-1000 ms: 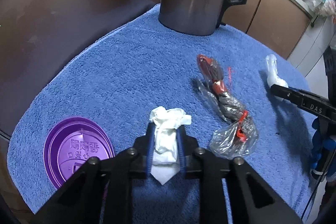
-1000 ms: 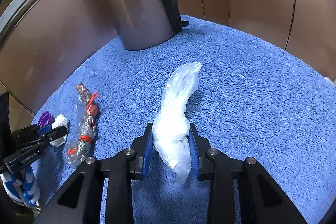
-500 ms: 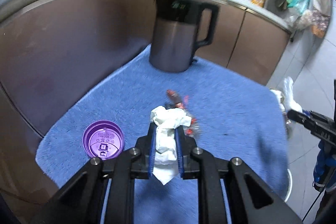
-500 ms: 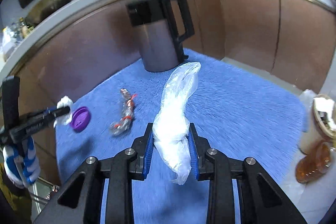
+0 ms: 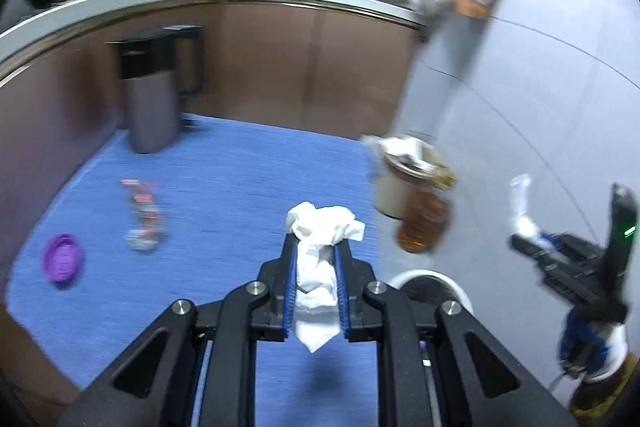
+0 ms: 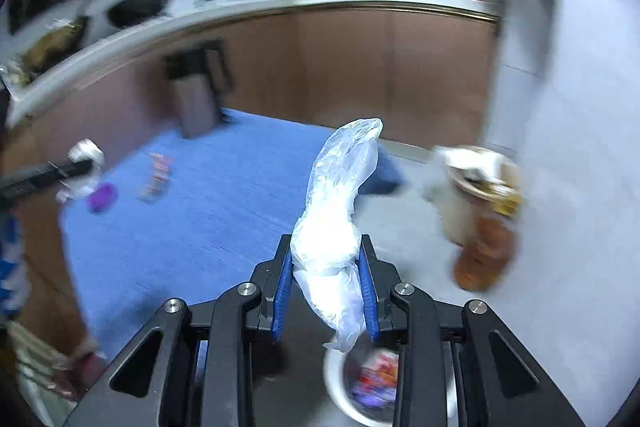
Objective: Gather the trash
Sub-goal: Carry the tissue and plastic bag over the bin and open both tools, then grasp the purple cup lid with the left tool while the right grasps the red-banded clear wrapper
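Note:
My left gripper is shut on a crumpled white tissue, held high above the blue towel. My right gripper is shut on a clear plastic bag, raised over the towel's right edge. A white bin with colourful trash sits on the floor below the right gripper; its rim shows in the left wrist view. A red-and-clear wrapper and a purple lid lie on the towel at the left.
A steel kettle stands at the towel's far left corner. A cream pot and an amber bottle stand on the floor to the right. Brown cabinets run behind. The view is blurred by motion.
Both grippers have lifted away from the towel and swung right, each still holding its piece. The floor, the pot and the white bin have come into view.

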### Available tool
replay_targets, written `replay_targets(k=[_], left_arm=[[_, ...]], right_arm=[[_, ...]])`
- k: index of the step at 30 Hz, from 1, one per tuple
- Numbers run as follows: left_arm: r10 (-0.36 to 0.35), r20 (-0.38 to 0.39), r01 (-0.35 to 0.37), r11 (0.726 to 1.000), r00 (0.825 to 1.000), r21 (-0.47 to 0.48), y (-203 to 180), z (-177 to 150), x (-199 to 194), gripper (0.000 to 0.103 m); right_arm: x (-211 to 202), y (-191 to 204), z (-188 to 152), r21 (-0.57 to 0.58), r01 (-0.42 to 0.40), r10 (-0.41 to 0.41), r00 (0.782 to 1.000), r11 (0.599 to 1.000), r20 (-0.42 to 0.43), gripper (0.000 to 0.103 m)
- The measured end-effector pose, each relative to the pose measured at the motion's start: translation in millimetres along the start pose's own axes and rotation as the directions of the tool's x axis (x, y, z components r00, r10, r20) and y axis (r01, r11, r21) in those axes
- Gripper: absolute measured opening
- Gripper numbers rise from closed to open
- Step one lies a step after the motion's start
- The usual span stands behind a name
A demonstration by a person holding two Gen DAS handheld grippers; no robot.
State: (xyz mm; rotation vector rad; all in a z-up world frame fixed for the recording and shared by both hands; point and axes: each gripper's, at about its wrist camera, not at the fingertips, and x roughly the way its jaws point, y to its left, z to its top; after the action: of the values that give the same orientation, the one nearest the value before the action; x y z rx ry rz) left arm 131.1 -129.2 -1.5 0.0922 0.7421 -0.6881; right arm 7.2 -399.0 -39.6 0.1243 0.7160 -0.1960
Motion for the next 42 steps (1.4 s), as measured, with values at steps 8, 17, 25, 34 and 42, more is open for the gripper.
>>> replay_targets(k=[8,17,25,34,42], left_arm=[[-0.13,-0.153,0.144,0.986,0.98,0.082,-109.0,-19.9,75.6,0.016],[-0.176,-0.327,0.214,0.973,0.928,0.083,-159.0,-44.9,160.5,0.024],[-0.213,-0.386,0.256,0.965,0.898,0.064,-167.9,-50.0,193.7,0.044],[-0.227,-0.325,0.257,0.965,0.918,0.051,-162.9,-44.1,184.6,0.044],[-0.206,-0.187,0.219,0.974,0.961,0.055,-134.8,-32.0,136.7,0.044]], right_arm=[[32.9,-72.5,-79.1,0.153,0.094,-0.07,0.985,0.984,-0.156,0.03],[89.6,-106.3,-121.6,0.242,0.111,-0.042,0.961,0.964,-0.272,0.043],[108.0,-133.1,-136.5,0.29,0.162,-0.067,0.948,0.943,-0.312,0.052],[107.5,-137.9,-136.7,0.3,0.182,-0.083,0.946,0.936,-0.313,0.052],[83.6,-118.3,-110.5,0.271,0.155,-0.089,0.966,0.95,-0.242,0.052]])
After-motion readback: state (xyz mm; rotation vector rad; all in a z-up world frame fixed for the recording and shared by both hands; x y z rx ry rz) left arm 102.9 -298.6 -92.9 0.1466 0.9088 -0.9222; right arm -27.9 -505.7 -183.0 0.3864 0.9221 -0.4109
